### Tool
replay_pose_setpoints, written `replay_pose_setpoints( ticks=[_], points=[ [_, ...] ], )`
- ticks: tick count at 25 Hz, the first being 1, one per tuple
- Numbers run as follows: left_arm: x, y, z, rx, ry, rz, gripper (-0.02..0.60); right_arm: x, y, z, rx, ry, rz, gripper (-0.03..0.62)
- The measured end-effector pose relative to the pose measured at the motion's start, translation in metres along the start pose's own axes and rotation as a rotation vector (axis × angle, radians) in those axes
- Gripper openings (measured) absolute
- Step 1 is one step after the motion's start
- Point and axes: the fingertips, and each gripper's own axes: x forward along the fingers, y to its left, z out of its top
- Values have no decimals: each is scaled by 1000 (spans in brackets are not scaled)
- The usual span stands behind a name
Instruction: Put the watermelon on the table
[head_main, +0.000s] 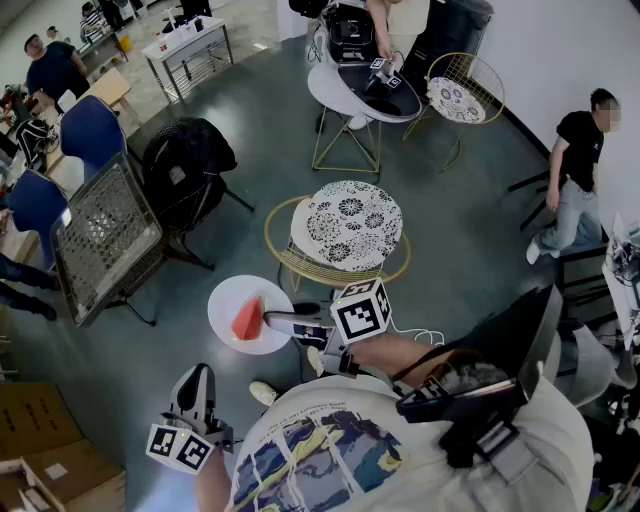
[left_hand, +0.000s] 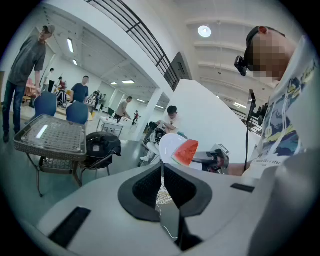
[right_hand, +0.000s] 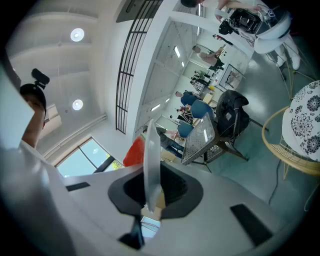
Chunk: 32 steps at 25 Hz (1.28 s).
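Observation:
A red watermelon slice (head_main: 247, 319) lies on a white plate (head_main: 232, 296), held over the floor in front of me. My right gripper (head_main: 276, 322) is shut on the plate's rim, reaching left at a level angle. In the right gripper view the plate (right_hand: 151, 162) stands edge-on between the pads, with the slice (right_hand: 133, 153) to its left. The round patterned table (head_main: 350, 226) stands just beyond and to the right of the plate. My left gripper (head_main: 197, 373) hangs lower left, shut and holding nothing. The left gripper view shows its pads (left_hand: 150, 186) together, with the slice (left_hand: 186, 152) ahead.
A wire-mesh table (head_main: 105, 236) and a chair with a black bag (head_main: 186, 159) stand to the left. Further back are a second patterned table (head_main: 456, 99) and a seated person. Someone stands at the right (head_main: 575, 170). Cardboard boxes (head_main: 40, 450) sit lower left.

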Motion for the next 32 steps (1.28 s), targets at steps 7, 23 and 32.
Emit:
replay_pose_setpoints(
  ticks=[7, 23, 32],
  points=[
    [2, -5, -5, -10, 7, 19, 25, -8, 2, -2, -12, 36, 13, 28],
    [-3, -3, -2, 106, 15, 143, 11, -5, -14, 5, 60, 45, 39, 28],
    [-12, 55, 14, 54, 2, 150, 11, 72, -33, 23, 184, 33, 41, 28]
  ],
)
